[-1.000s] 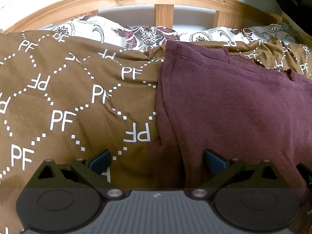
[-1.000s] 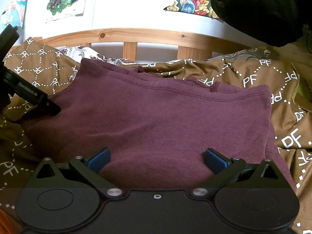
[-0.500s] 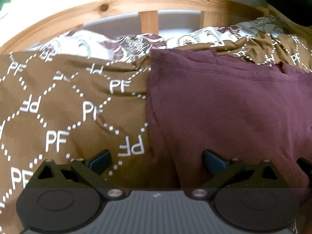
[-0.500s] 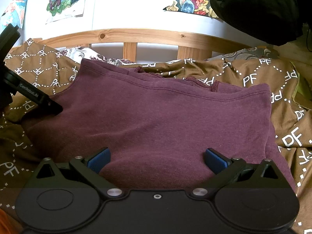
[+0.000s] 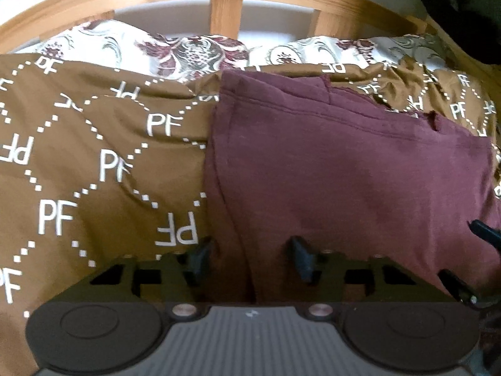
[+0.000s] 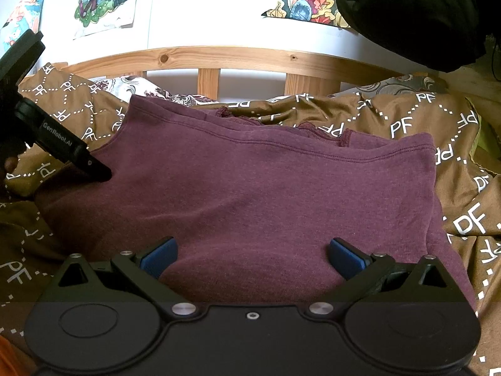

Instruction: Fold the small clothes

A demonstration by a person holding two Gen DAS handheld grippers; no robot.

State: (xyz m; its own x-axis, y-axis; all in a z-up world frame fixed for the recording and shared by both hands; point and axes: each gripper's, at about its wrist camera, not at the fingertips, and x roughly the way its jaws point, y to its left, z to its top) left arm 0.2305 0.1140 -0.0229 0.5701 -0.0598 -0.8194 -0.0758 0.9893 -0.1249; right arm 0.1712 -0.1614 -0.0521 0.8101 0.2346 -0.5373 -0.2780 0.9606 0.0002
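Observation:
A maroon garment (image 6: 250, 188) lies folded flat on a brown bedspread (image 6: 454, 144) printed with "PF". In the left wrist view the garment (image 5: 344, 172) fills the right half. My left gripper (image 5: 249, 258) sits at the garment's near left edge, its jaws partly closed around the edge fold; whether the pads pinch the cloth is hidden. The left gripper also shows in the right wrist view (image 6: 94, 169) at the garment's left side. My right gripper (image 6: 252, 255) is open over the near edge of the garment, holding nothing.
A wooden bed rail (image 6: 238, 59) runs along the far side, with a floral pillow (image 5: 188, 50) below it. Pictures (image 6: 106, 0) hang on the white wall. A black garment (image 6: 407, 9) hangs at the upper right.
My left gripper's jaws have narrowed a lot around the garment's left edge, and the gripper shifted slightly. My right gripper has stayed open and almost still.

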